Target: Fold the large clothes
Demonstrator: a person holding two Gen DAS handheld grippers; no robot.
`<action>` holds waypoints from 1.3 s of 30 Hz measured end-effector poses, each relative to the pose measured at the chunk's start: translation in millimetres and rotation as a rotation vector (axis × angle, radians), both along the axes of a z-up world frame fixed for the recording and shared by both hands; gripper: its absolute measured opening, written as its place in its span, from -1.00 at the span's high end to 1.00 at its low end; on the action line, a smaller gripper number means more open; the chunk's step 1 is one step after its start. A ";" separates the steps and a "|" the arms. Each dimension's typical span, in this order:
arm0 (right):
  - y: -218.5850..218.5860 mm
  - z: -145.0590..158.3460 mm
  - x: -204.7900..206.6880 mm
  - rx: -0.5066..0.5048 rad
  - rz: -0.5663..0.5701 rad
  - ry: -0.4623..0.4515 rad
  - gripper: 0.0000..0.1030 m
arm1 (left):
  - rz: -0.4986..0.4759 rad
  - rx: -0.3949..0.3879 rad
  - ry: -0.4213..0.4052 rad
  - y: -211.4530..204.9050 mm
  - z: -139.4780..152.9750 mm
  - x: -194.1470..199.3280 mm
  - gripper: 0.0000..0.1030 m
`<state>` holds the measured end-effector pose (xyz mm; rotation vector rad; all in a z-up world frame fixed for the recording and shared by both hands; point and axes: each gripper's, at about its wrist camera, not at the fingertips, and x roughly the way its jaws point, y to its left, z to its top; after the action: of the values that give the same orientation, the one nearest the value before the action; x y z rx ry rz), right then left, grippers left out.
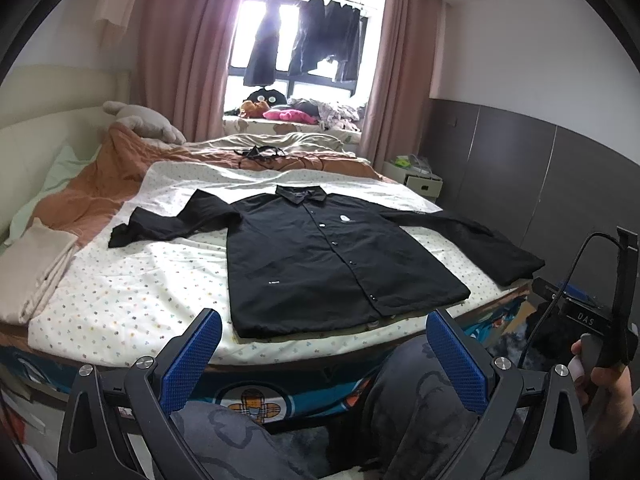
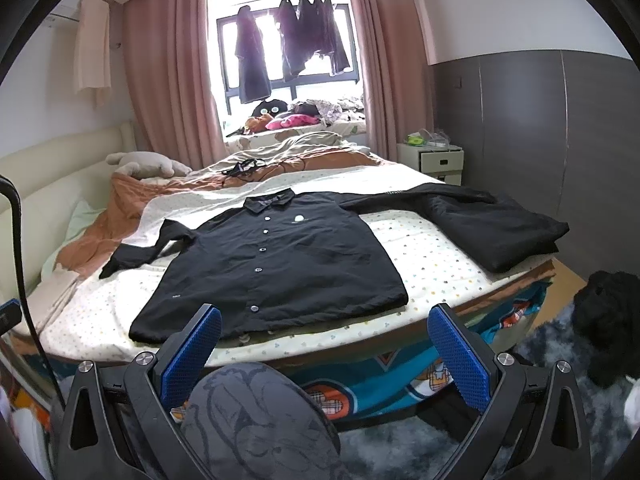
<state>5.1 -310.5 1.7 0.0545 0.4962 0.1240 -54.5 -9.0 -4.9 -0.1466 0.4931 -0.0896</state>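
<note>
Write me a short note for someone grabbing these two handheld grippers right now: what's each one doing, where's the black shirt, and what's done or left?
Left gripper: open, empty, held back from the foot of the bed.
Right gripper: open, empty, also short of the bed.
Black long-sleeved button-up shirt: lies flat, front up and buttoned, on the dotted white bedsheet, collar toward the window, hem nearest you. Both sleeves are spread out sideways; the right sleeve reaches the bed's edge.
Done: the shirt is laid out.
Left: all folds. Probably start by bringing the sleeves in over the body, then fold the hem up toward the collar.
</note>
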 end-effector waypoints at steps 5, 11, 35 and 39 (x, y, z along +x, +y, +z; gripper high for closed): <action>0.9 -0.2 2.4 0.002 -0.004 0.003 -1.00 | 0.007 -0.005 -0.005 2.1 -1.0 2.0 -0.99; 5.0 -1.5 7.5 -0.005 0.003 0.002 -1.00 | 0.019 -0.011 0.002 8.0 -2.5 7.7 -0.99; 35.3 -16.1 81.1 0.020 0.040 0.051 -1.00 | 0.071 -0.025 0.081 42.1 -16.6 79.2 -0.99; 52.7 -14.9 106.7 0.030 0.078 0.063 -1.00 | 0.096 -0.021 0.098 50.0 -18.1 90.6 -0.99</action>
<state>111.8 -257.8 -13.2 0.0685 0.5595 0.2064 36.1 41.0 -23.0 -0.1953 0.5820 0.0063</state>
